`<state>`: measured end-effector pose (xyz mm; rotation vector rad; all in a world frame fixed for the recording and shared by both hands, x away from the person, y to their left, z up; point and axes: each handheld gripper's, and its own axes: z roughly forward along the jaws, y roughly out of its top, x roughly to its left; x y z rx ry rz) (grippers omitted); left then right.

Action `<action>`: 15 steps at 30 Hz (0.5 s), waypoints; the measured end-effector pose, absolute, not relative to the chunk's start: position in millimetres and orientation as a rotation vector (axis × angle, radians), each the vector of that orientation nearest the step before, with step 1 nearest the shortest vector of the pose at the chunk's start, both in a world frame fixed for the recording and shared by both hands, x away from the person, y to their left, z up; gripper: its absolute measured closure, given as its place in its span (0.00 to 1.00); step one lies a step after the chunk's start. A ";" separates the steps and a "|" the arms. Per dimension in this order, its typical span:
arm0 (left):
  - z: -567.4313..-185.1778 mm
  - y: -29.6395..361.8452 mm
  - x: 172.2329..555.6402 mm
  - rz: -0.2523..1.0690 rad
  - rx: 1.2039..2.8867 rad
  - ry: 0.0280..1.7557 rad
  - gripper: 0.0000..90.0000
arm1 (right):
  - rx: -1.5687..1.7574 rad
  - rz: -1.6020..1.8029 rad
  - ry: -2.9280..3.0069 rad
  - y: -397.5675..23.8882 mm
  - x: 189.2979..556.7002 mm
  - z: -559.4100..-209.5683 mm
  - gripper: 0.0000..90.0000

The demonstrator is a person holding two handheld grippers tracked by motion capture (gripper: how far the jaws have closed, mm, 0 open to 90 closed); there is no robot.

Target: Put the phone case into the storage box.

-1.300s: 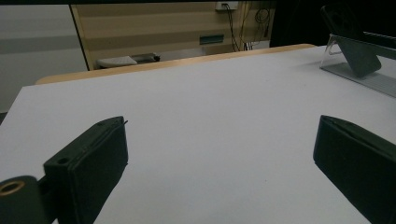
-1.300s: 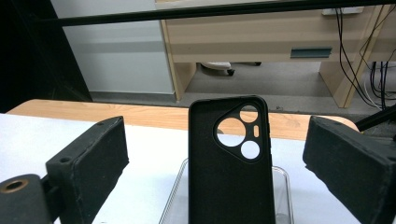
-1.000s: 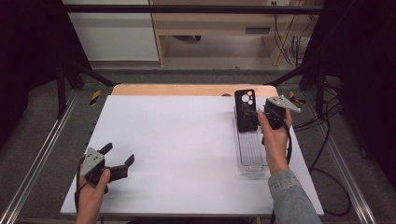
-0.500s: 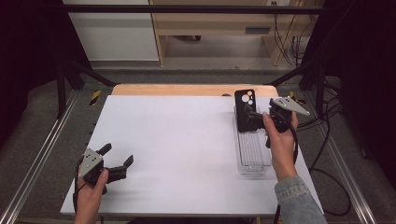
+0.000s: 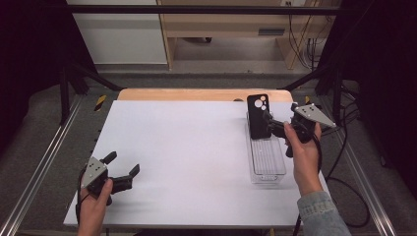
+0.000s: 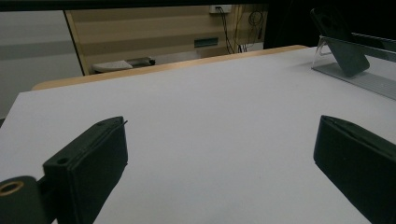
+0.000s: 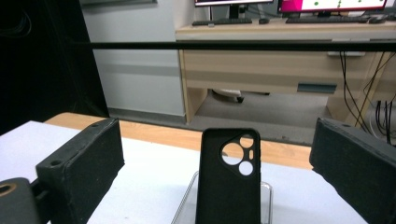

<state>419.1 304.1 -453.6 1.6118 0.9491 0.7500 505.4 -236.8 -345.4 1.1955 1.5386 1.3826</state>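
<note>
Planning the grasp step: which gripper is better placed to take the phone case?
Right. The right gripper is open beside the phone case, which stands between its jaws in the right gripper view, at the far end of the clear tray. The left gripper is open at the opposite near corner.

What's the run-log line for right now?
right claw: open, phone case between jaws, untouched | case: upright at far end of clear tray | left claw: open, idle near table edge
</note>
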 end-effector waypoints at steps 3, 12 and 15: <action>-453.2 304.7 417.2 0.749 1.612 0.946 0.03 | 1.190 1.389 1.524 -238.8 503.2 -344.5 0.04; -451.5 313.9 414.6 0.743 1.601 0.927 0.03 | 1.149 1.395 1.535 -246.9 489.2 -345.9 0.03; -451.6 313.5 413.6 0.742 1.604 0.923 0.03 | 1.144 1.396 1.536 -250.6 485.4 -346.8 0.04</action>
